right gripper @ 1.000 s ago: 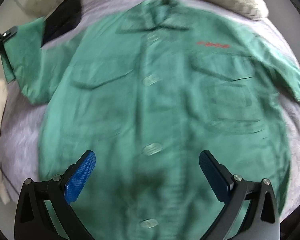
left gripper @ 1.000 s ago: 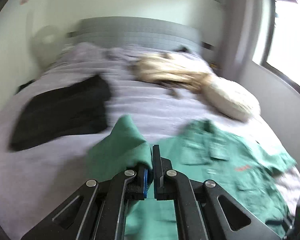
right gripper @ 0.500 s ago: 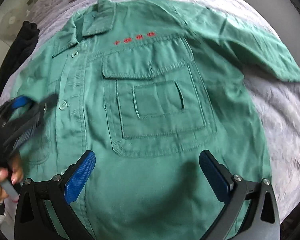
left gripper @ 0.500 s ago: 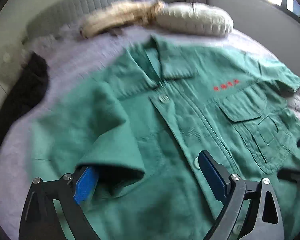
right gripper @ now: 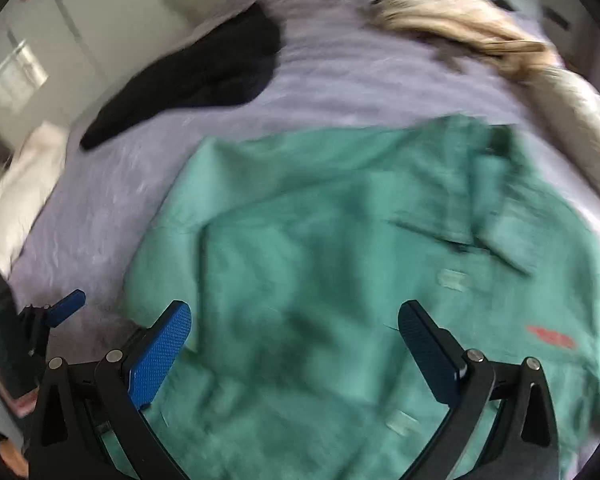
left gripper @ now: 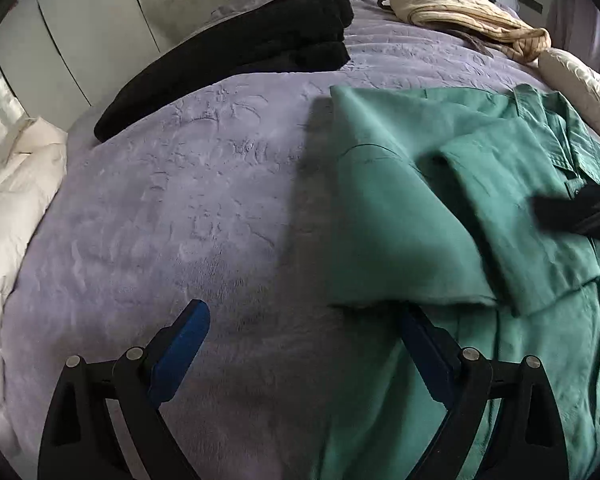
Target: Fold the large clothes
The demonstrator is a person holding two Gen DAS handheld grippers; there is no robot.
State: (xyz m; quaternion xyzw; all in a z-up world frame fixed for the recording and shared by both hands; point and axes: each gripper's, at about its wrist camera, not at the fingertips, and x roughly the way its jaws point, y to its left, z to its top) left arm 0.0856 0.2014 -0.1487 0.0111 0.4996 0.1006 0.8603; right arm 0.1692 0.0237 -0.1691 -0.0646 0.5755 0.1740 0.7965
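Observation:
A large green shirt [left gripper: 400, 208] lies on the purple bedspread [left gripper: 180, 200], front up. Its left side and sleeve are folded in over its front. My left gripper [left gripper: 302, 322] is open and holds nothing. It hangs low over the shirt's folded left edge, with its right finger by the fold and its left finger over bare bedspread. My right gripper [right gripper: 296, 322] is open and empty above the middle of the green shirt [right gripper: 320, 248], which is blurred by motion. One blue fingertip [right gripper: 66, 307] of the left gripper shows at the far left of the right wrist view.
A folded black garment [left gripper: 240, 48] lies at the bed's far left. A beige garment [left gripper: 460, 12] and a cream padded one [left gripper: 580, 92] lie at the far right. A white duvet [left gripper: 16, 208] hangs off the left side. Pale wardrobe doors stand behind.
My left gripper let go of the sleeve, opened wide and dropped to the shirt's left edge. The sleeve now lies folded over the front. My right gripper, open throughout, swung left across the shirt.

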